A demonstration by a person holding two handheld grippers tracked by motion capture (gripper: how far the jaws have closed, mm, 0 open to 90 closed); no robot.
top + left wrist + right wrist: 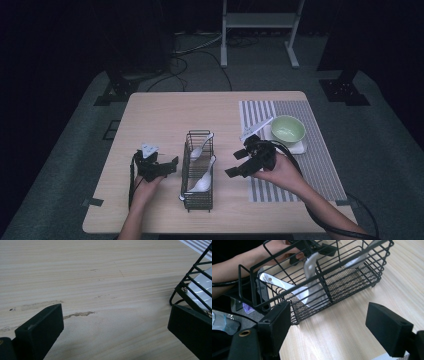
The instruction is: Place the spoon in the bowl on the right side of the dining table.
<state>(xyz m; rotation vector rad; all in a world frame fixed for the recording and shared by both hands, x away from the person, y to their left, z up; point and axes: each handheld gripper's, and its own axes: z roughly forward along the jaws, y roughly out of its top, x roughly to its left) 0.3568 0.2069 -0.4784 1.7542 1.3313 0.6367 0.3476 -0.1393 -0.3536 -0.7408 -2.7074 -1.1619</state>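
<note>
A black wire basket (198,170) stands mid-table with white spoons (202,183) lying in its compartments. My left gripper (171,166) rests just left of the basket, open, with bare table between its jaws (112,332); the basket's corner (192,280) and a spoon (203,286) show at that view's right edge. My right gripper (234,163) hovers just right of the basket, open and pointing at it. In the right gripper view, the open gripper (332,327) faces the basket's side (322,282), behind which lies a spoon (312,292).
A green bowl (287,128) sits on a white square plate (300,148) on a striped placemat (320,165) at the right. The person's left hand (279,250) shows beyond the basket. A metal stand (260,22) is on the floor behind the table.
</note>
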